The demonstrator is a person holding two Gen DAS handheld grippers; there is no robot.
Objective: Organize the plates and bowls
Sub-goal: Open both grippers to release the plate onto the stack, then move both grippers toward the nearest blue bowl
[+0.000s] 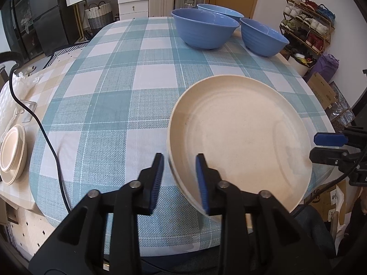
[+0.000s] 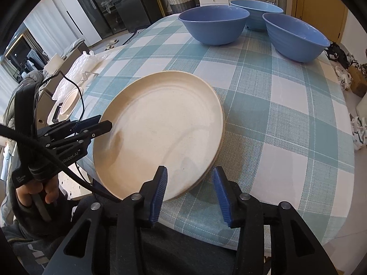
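Large round cream plate stack [image 1: 240, 137] is lying on blue-and-white checked tablecloth [image 1: 103, 91], near front edge. Left gripper [image 1: 180, 160] is straddling plate's left rim, jaws open, pads not pressing. Right gripper [image 2: 190, 171] is straddling its near-right rim, jaws also open, w/ gaps both sides. Three blue ribbed bowls [image 2: 213, 27] are sitting at far end, well apart from plates

plates [image 1: 240, 137] lie stacked on the table's [image 1: 110, 91] near edge; three bowls [image 1: 205, 27] stand behind.
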